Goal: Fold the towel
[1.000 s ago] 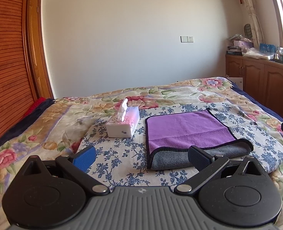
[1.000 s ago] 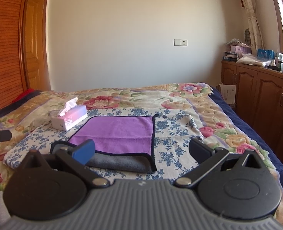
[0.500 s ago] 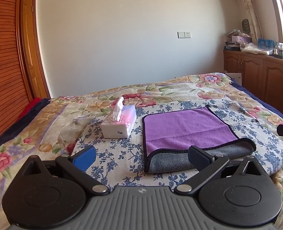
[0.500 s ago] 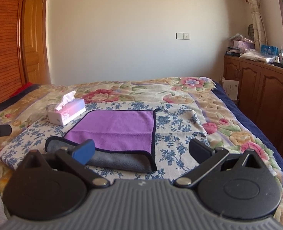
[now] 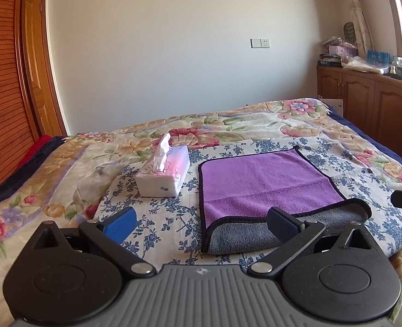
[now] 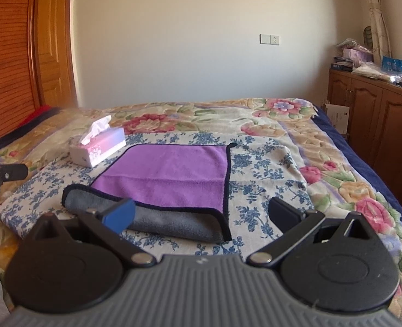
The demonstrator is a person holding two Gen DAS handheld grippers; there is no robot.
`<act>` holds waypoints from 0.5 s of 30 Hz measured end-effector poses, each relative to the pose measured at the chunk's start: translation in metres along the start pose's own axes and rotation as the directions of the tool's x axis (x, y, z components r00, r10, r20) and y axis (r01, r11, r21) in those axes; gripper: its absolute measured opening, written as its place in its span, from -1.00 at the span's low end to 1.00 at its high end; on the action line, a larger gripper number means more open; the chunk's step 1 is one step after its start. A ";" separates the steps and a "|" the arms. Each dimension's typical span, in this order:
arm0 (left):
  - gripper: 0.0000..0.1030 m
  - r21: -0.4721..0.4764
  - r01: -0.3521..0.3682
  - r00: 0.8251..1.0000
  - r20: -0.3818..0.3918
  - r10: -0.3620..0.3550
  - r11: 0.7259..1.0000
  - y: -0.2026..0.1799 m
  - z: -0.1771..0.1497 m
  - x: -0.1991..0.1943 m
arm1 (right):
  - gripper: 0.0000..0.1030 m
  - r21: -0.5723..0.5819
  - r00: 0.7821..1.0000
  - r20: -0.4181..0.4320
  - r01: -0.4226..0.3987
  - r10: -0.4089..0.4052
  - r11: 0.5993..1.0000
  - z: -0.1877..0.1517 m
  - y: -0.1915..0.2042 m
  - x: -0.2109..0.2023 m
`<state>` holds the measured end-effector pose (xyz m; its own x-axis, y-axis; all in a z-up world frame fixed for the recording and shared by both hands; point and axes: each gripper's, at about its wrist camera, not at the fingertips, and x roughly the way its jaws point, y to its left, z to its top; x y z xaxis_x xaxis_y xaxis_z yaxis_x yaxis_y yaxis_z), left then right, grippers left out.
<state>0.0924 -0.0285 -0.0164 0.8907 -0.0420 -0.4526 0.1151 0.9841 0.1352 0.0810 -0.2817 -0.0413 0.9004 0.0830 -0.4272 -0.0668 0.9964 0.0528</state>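
Both grippers have pulled back and lifted a little since a moment ago, so the far wall and door look taller and the bed sits lower in both views. Nothing on the bed has moved.

The towel (image 5: 266,179) lies flat on the blue-flowered cloth (image 5: 160,209) on top of the bed (image 5: 64,163). It is purple on top, and its near edge is rolled over so the grey side (image 6: 173,219) shows. A tissue box (image 5: 164,175) sits just beside the towel, on its left, not touching it.

The left gripper (image 5: 201,222) has its fingers wide apart and holds nothing. It hangs in front of the towel's near left corner. The right gripper (image 6: 201,212) is also wide apart and empty, in front of the near right corner.

The towel looks only partly folded, so the next job is probably to grab the near edge and fold again. To do it well, each gripper should go down to its own corner and pinch both layers, purple and grey, together. Then both should lift at the same time and carry the edge straight to the far side, so the sides line up. The left one should stay away from the tissue box so it does not bump it. Take care not to pinch the flowered cloth underneath.
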 end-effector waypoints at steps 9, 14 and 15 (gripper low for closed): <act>1.00 0.000 0.019 0.999 -0.033 -0.019 1.000 -0.001 0.000 0.023 | 1.00 -0.027 0.999 -0.038 -0.037 0.036 0.999 0.002 0.003 0.018; 1.00 0.002 0.029 0.998 -0.056 -0.029 1.000 -0.001 -0.001 0.037 | 1.00 -0.032 0.998 -0.053 -0.042 0.040 0.999 0.002 0.002 0.030; 1.00 0.002 0.031 0.998 -0.061 -0.030 1.000 -0.001 -0.001 0.039 | 1.00 -0.031 0.997 -0.057 -0.043 0.041 0.999 0.002 0.001 0.031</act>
<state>0.1272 -0.0306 -0.0350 0.8585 -0.0613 -0.5091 0.1431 0.9820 0.1231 0.1101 -0.2781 -0.0530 0.8706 0.1251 -0.4758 -0.1190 0.9920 0.0431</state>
